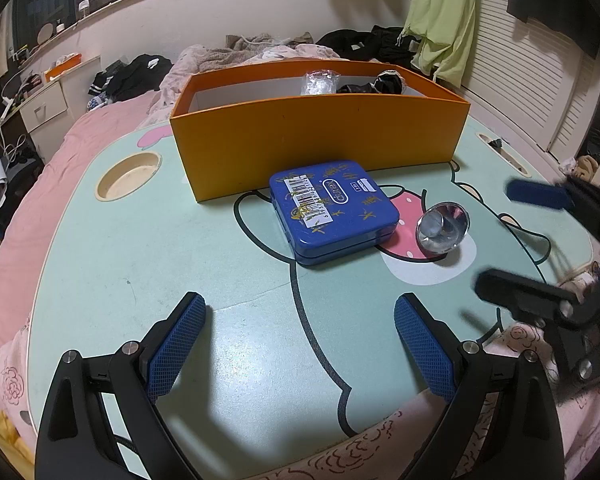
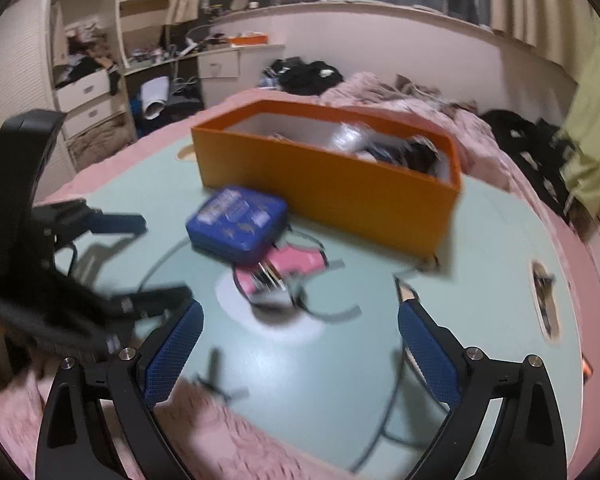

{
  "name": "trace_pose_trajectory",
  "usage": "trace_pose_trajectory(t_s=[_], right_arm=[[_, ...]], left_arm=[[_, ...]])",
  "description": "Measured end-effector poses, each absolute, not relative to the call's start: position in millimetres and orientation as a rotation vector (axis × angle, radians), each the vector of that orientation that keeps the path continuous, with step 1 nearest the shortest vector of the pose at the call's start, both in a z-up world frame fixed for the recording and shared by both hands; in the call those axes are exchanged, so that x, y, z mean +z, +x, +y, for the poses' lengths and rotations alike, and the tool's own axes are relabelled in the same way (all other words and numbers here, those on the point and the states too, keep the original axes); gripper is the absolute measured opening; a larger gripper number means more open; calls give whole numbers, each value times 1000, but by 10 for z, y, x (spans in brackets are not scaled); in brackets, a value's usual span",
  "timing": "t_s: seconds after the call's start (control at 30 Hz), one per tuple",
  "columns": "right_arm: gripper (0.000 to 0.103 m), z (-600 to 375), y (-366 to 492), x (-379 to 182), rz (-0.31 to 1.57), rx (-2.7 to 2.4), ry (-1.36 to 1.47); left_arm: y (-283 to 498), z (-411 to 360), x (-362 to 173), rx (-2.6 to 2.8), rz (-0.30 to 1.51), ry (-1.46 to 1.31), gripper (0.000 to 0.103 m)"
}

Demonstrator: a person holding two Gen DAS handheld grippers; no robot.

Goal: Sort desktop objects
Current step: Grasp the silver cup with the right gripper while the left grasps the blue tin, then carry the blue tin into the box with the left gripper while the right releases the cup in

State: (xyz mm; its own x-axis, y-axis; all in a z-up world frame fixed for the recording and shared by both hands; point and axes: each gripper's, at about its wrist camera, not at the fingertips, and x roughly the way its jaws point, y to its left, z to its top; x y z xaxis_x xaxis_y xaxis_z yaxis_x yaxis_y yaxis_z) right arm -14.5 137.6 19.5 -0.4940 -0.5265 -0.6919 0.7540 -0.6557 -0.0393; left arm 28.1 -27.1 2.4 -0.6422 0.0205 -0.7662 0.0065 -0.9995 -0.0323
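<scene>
Both tools, left tool [image 1: 300, 344] and right tool [image 2: 300, 354], hung spread and empty over the bench [image 1: 100, 264]. Beyond lay a blue tin [image 1: 334, 210] (barcode sticker on its lid) beside a clear glass ball [image 1: 442, 228]. An orange box [image 1: 320, 136] held a crinkled plastic bag [image 1: 320, 82] and dark cloth [image 1: 384, 82].

A lived-in bedroom — a pink-quilted bed [image 1: 112, 128] strewn with dark clothes [image 2: 306, 74], white drawer units [image 2: 84, 92], a cluttered shelf-desk [image 2: 204, 46] and curtained window ledge [image 2: 380, 4].
</scene>
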Motion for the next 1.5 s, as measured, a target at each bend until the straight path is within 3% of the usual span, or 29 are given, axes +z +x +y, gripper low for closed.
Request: trace_pose_trajectory(t_s=[0.07, 0.2, 0.23, 0.27, 0.3, 0.6, 0.93, 1.2, 1.27, 1.33, 1.5], right_arm=[[86, 1254, -241, 213, 444, -2141, 863], [80, 1088, -432, 172, 502, -2140, 892], [67, 1064, -467, 131, 507, -2119, 912], [41, 1039, -499, 87, 509, -2096, 939], [30, 1042, -515, 41, 504, -2085, 959], [31, 1495, -523, 121, 211, -2161, 881], [31, 1914, -396, 142, 137, -2353, 812], [31, 1992, -416, 73, 100, -2342, 849], [31, 2000, -422, 60, 102, -2340, 852], [31, 2012, -425, 55, 96, -2339, 856], [31, 2014, -427, 52, 93, -2338, 856]], left_arm=[[282, -290, 22, 2856, -58, -1334, 95], [262, -268, 25, 2836, -45, -1332, 102], [259, -264, 28, 2834, -42, -1331, 102], [256, -267, 31, 2833, -45, -1332, 102], [255, -269, 34, 2833, -46, -1331, 102], [249, -283, 40, 2835, -47, -1326, 102], [222, -281, 105, 2822, -82, -1303, 102], [-263, -78, 232, 2778, -86, -1321, 102], [-357, -10, 174, 2761, -49, -1347, 97], [-388, -2, 114, 2740, -49, -1382, 70], [-257, -46, 143, 2727, -76, -1317, 69]])
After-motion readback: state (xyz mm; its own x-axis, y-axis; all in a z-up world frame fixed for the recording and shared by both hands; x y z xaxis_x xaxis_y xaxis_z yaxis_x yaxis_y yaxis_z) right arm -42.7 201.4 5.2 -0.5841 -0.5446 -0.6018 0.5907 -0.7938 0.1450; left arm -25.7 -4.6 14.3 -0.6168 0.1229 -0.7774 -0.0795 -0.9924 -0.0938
